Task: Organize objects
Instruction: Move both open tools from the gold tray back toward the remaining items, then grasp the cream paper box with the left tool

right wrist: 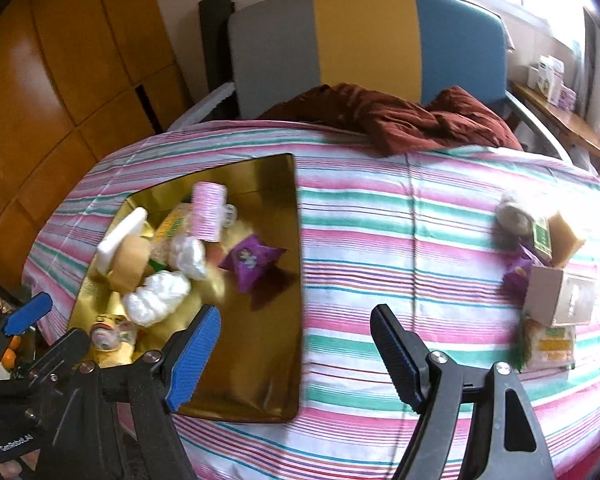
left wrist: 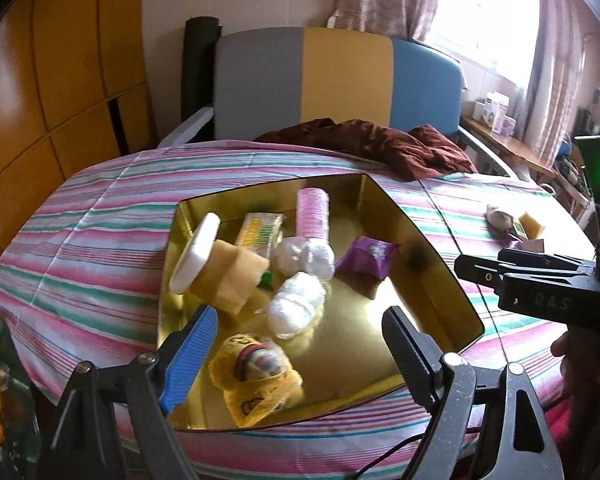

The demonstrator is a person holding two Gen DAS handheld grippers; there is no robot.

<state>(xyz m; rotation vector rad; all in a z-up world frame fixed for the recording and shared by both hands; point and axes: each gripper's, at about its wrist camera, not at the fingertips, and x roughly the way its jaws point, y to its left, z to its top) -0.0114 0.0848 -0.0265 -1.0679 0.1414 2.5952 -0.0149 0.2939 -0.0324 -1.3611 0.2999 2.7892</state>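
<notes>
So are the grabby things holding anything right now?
No. The left hand-held gripper and the right hand-held gripper are both open with nothing between their fingers.

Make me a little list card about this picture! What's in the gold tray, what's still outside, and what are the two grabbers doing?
Tray: gold tray on striped cloth
Inside: pink roll, purple packet, white wads, yellow sponge
Outside: small box, sponge, far right
Left gripper: open, empty, over tray
Right gripper: open, empty

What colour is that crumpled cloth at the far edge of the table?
The cloth is dark reddish-brown, plain with no pattern. It shows best in the right wrist view.
</notes>
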